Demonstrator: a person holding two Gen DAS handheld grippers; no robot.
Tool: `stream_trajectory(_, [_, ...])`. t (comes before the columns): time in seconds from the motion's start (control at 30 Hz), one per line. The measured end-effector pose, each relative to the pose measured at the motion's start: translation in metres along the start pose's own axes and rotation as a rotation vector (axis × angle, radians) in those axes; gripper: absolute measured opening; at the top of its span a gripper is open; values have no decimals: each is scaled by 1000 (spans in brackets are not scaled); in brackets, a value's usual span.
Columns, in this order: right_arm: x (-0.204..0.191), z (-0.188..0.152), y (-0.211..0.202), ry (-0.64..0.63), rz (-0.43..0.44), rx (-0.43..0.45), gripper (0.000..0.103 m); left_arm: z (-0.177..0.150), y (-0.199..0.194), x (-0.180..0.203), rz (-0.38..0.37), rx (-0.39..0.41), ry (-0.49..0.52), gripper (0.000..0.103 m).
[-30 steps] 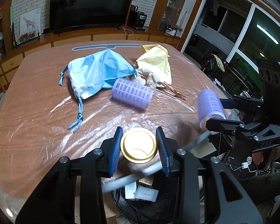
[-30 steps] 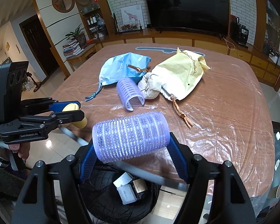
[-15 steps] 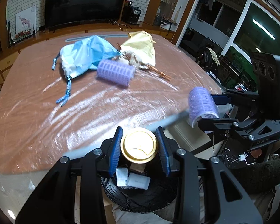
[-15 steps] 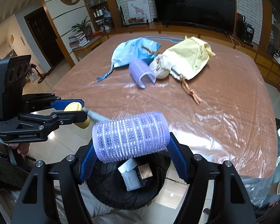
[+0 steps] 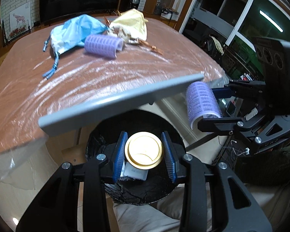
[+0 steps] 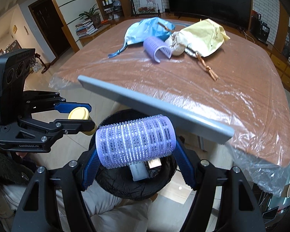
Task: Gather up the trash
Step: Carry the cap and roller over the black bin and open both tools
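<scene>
Left claw [image 5: 144, 152] pinching a gold lid [image 5: 143, 150], right claw [image 6: 135, 166] pinching a purple hair roller [image 6: 135, 142], both above the black-lined trash bin [image 5: 154, 189] off the counter [image 5: 67, 81] edge.

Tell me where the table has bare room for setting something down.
Free: the near half of the table, from its front edge up to the purple roller. Crowded: the far middle, where blue bag, roller and yellow bag cluster.

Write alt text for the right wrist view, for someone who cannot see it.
The right tongs grip a purple hair roller above a black-lined trash bin at the table's edge. To the left, the left tongs hold a yellow lid. On the table lie another roller and two drawstring bags.
</scene>
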State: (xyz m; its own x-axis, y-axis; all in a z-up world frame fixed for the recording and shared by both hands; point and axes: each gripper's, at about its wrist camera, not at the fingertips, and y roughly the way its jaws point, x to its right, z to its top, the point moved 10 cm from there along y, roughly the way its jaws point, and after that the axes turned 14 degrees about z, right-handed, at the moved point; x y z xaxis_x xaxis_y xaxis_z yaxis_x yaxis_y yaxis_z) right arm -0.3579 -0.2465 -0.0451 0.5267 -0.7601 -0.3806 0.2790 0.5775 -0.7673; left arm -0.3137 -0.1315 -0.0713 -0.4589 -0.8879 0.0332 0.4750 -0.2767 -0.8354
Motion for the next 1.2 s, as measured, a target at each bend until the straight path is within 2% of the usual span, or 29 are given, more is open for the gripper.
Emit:
stream_trajectory(0.3, [3, -26, 20, 5, -4, -60, 70, -27, 20, 6, 14, -66, 33, 39])
stream_trajectory(0.6, [9, -37, 41, 4, -12, -100, 70, -47, 41, 6, 35, -119, 71, 38])
stream_trajectory(1.2, [23, -47, 84, 9, -52, -162, 70, -57, 76, -5, 66, -172, 86, 39])
